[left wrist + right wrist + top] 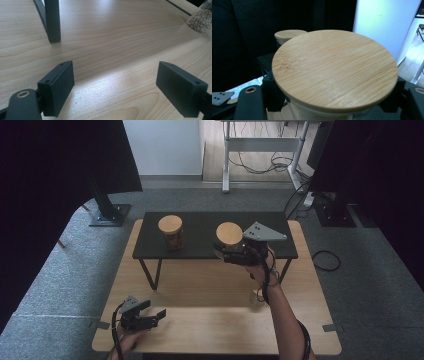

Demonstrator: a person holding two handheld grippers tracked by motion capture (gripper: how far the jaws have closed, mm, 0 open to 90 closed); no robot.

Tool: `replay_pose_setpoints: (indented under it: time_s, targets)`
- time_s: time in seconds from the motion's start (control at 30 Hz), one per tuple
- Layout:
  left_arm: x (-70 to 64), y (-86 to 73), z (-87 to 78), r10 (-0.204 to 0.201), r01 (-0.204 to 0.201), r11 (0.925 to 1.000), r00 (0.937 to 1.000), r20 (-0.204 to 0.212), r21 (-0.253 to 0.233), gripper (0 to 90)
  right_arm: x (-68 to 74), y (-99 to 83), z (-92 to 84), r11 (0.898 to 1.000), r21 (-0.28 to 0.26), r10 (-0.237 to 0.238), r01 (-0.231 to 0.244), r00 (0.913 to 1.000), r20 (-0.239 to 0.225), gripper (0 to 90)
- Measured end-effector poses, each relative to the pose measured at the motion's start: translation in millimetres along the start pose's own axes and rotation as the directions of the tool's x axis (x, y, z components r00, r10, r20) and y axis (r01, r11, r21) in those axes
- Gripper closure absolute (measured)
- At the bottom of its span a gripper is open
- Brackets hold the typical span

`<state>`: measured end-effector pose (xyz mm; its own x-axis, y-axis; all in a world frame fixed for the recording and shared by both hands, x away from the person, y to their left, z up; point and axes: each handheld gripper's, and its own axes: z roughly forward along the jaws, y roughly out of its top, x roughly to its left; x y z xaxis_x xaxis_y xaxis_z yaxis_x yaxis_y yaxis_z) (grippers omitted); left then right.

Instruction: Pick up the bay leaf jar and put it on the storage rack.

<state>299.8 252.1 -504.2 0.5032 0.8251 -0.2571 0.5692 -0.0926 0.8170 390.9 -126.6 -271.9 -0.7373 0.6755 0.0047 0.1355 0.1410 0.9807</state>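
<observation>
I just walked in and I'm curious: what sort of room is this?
Probably a lab or test room set up for recording. Black curtains hang at the sides, cables trail over grey carpet, and a wooden table holds a small black shelf with jars.

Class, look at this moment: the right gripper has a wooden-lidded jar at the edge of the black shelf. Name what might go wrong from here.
1. The right gripper clamps the jar just under its lid, near the black shelf's front edge; a slip might drop it onto the table.
2. A second jar shares the shelf; a sideways sweep could knock it.
3. The left gripper rests open on the table, too far off to steady anything.
</observation>
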Motion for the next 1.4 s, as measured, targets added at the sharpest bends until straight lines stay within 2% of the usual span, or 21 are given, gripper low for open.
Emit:
replay_pose_setpoints:
  time_s: [0.3,0.67,0.87,1.2,1.4]
  targets:
    - [1.0,-0.1,-0.3,-0.009,0.009,1.0000,0.9999,0.006,-0.002,14.5,-7.4,3.0,8.6,1.000,-0.008,0.012,-0.012,0.9997,0.021,25.3]
    - [1.1,-0.2,-0.3,-0.010,0.010,1.0000,0.9999,0.009,-0.002,14.5,-9.5,-4.1,29.6,0.999,0.034,0.010,-0.012,0.9986,0.052,25.2]
    - [1.2,-0.1,-0.3,-0.009,0.009,1.0000,0.9999,0.011,0.001,14.5,-9.4,-4.4,34.8,0.998,0.054,-0.019,0.013,0.9955,0.093,25.2]
    - [1.2,-0.3,-0.1,-0.013,0.013,0.9999,0.9998,0.013,0.000,14.5,-10.6,-7.1,42.1,0.996,0.082,-0.037,0.028,0.9941,0.102,25.3]
    - [1.3,-0.3,-0.1,-0.012,0.012,0.9999,0.9998,0.016,0.001,14.4,-12.0,-11.5,45.5,0.996,0.092,-0.027,0.018,0.9943,0.103,25.3]
